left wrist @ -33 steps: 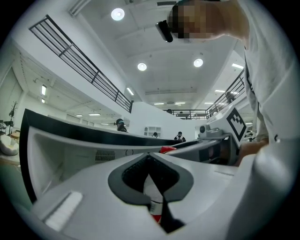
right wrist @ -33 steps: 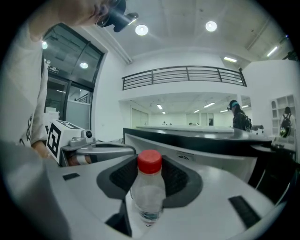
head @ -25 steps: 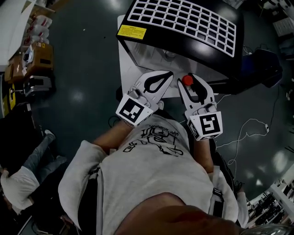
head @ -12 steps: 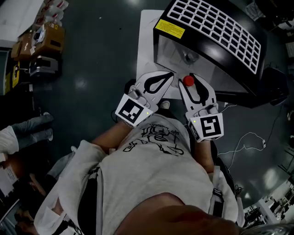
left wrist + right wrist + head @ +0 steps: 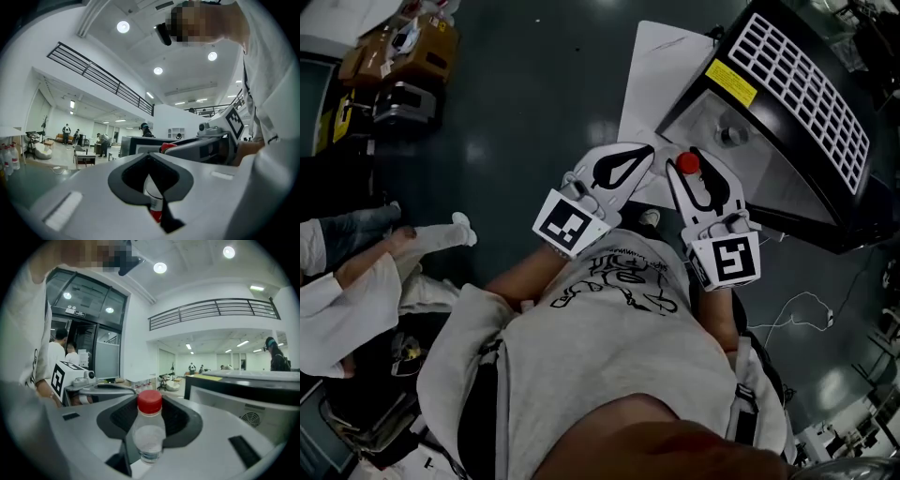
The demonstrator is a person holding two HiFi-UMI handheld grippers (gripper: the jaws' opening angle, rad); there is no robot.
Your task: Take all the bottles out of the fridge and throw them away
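Right gripper (image 5: 692, 157) clamped on red-capped bottle (image 5: 149, 432), left gripper (image 5: 645, 153) seemingly gripping second bottle (image 5: 152, 190) — mostly hidden

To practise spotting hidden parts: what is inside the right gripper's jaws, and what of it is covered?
A clear plastic bottle with a red cap, held by the right gripper. Cap and upper body show; the jaws cover its lower end.

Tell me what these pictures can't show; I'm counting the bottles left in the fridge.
Fridge interior: head view, mostly hidden under its grid top.
Labelled bottle in left tool: left gripper view, jaws cover most of it.
Red-capped bottle, lower body: right gripper view, behind right tool.
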